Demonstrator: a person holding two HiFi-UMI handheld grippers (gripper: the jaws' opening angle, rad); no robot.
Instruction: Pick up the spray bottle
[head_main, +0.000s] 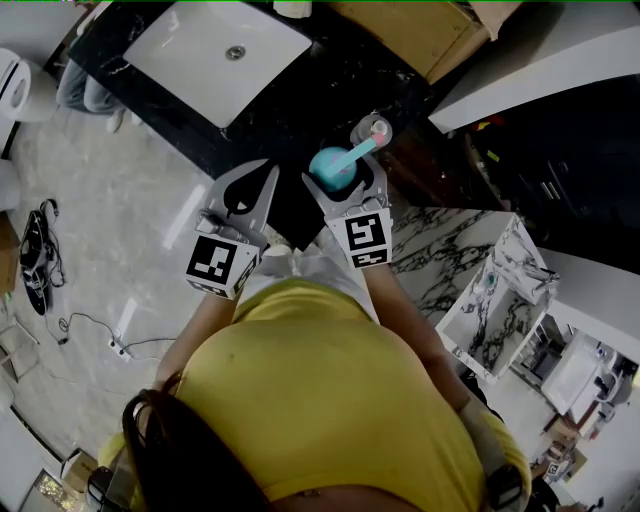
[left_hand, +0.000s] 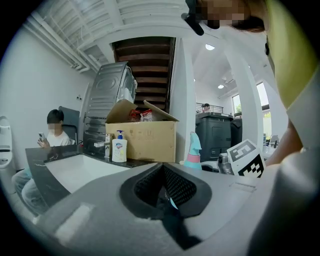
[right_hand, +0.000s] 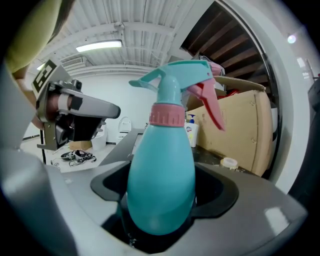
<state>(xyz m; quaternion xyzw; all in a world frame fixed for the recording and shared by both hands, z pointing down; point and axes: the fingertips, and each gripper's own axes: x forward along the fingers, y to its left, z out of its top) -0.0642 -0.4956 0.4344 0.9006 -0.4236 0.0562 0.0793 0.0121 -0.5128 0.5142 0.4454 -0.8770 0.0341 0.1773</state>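
Observation:
The spray bottle (head_main: 333, 166) is teal with a pink collar and a pink trigger. It stands upright between the jaws of my right gripper (head_main: 347, 190), which is shut on its body, above the black counter's edge. In the right gripper view the bottle (right_hand: 162, 170) fills the middle, clamped low in the right gripper (right_hand: 160, 215). My left gripper (head_main: 262, 190) hangs just left of it, jaws together with nothing between them. From the left gripper (left_hand: 167, 192) view, the bottle (left_hand: 193, 150) shows at the right beside the other gripper's marker cube (left_hand: 246, 159).
A black counter (head_main: 290, 110) carries a white sink (head_main: 220, 55), a soap dispenser (left_hand: 119, 148) and a cardboard box (left_hand: 142, 140). A person (left_hand: 52, 132) sits at the far left. A marble stand (head_main: 480, 290) is to the right, and cables (head_main: 35, 250) lie on the floor.

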